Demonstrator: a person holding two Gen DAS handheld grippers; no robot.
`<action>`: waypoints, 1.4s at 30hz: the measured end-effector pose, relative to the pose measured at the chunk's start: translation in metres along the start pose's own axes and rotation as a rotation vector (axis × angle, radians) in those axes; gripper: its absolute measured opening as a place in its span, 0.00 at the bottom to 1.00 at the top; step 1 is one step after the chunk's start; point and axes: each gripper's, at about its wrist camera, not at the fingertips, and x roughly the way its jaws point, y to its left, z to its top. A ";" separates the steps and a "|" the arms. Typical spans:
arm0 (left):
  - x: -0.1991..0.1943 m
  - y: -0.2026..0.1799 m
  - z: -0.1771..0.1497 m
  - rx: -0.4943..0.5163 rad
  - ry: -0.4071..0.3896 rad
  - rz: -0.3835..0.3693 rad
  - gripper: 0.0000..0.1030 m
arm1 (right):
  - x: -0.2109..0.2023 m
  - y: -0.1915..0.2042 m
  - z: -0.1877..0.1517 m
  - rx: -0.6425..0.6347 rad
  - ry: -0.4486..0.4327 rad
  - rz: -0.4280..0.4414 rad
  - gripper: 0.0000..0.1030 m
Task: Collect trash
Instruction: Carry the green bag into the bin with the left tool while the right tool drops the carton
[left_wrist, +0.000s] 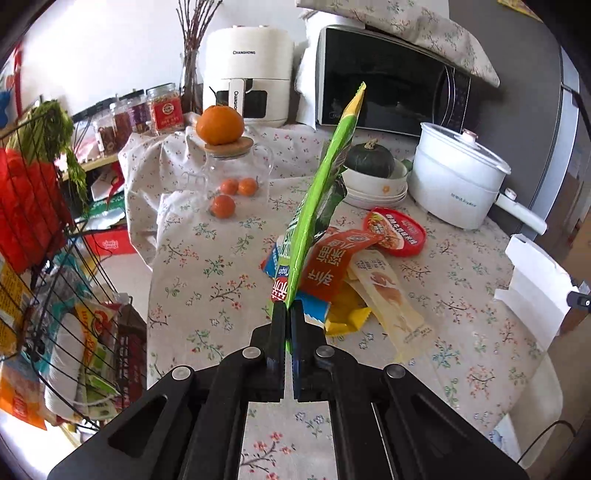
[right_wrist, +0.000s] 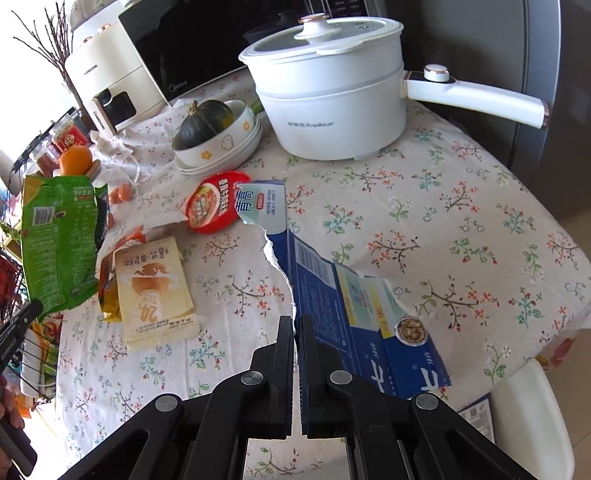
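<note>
Your left gripper has its jaws clamped on the bottom edge of a green snack wrapper, which stands up edge-on from the jaws, lifted clear of the floral worktop. Your right gripper has its jaws pressed together on the torn edge of a flattened blue carton, which stretches away from the jaws and out to their right. More trash lies on the cloth: a red-orange sachet and a cream sachet side by side, a yellow wrapper under them, and a round red lid just beyond. The white electric pot stands further back on the worktop, next to stacked bowls holding a dark green squash. A wire basket holding packets sits off the worktop's left edge.
</note>
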 end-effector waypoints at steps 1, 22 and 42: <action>-0.005 0.001 -0.004 -0.025 0.008 -0.018 0.01 | -0.004 0.001 -0.001 -0.001 -0.005 0.001 0.00; -0.073 -0.038 -0.048 -0.048 0.097 -0.266 0.01 | -0.046 0.033 -0.022 -0.065 -0.057 -0.045 0.00; -0.091 -0.109 -0.069 0.078 0.201 -0.394 0.01 | -0.106 -0.033 -0.059 0.045 -0.060 -0.102 0.00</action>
